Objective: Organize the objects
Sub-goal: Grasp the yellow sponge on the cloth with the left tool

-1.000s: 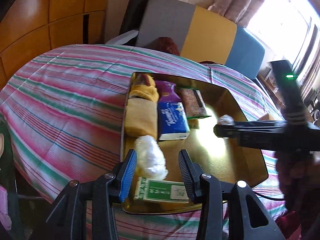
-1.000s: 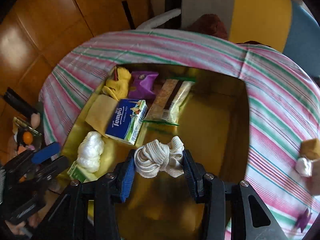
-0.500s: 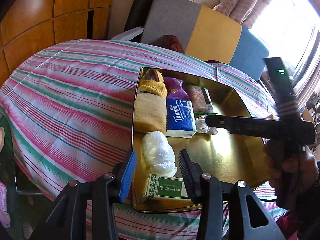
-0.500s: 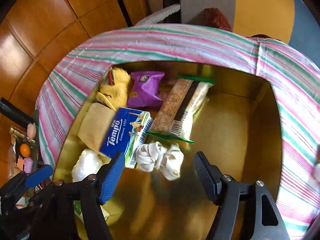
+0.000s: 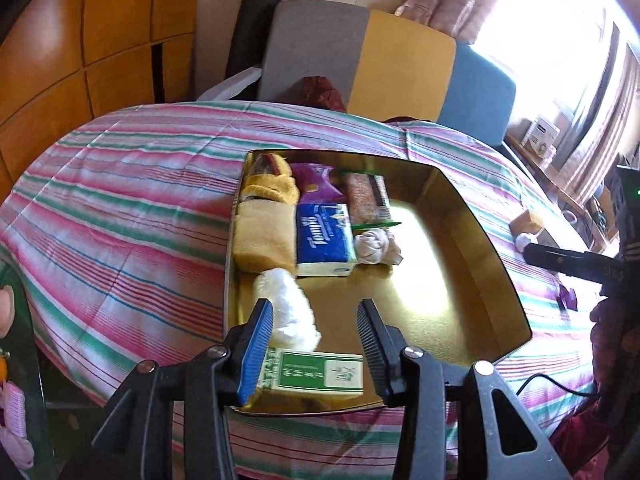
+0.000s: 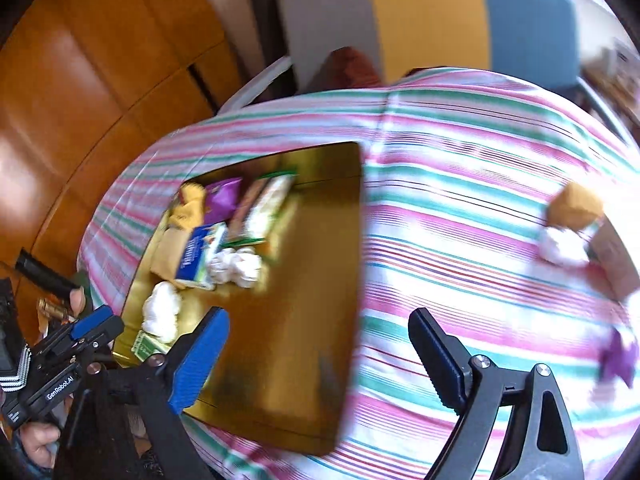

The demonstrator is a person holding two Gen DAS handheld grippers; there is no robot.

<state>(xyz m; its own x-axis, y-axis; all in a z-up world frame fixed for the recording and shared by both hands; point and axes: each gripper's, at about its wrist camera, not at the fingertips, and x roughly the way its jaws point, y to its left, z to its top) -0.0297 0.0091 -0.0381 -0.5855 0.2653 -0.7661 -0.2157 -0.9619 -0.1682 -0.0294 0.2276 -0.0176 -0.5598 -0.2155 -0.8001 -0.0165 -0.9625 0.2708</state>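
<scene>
A gold tray (image 5: 476, 224) lies on the striped tablecloth. In it a white knotted rope (image 5: 376, 246) rests loose beside the blue Tempo tissue pack (image 5: 324, 240). My left gripper (image 5: 316, 344) hovers over the tray's near end above a white plastic bag (image 5: 286, 312) and a green box (image 5: 320, 372), its fingers apart and pressing on nothing. My right gripper (image 6: 320, 360) hangs over the tray's right rim (image 6: 356, 280) and the cloth. Its jaws are opening with nothing between them, and the rope (image 6: 236, 266) lies well ahead to its left.
The tray's far left also holds a yellow towel (image 5: 262, 236), a purple packet (image 5: 316, 186) and a snack bar (image 5: 366, 198). On the cloth to the right lie a tan block (image 6: 574, 206), a white ball (image 6: 560, 246) and a purple scrap (image 6: 620, 354). A chair stands behind the table.
The right gripper let go of the knotted rope beside the Tempo pack, spread its jaws and swung right over the cloth. The left gripper barely shifted.
</scene>
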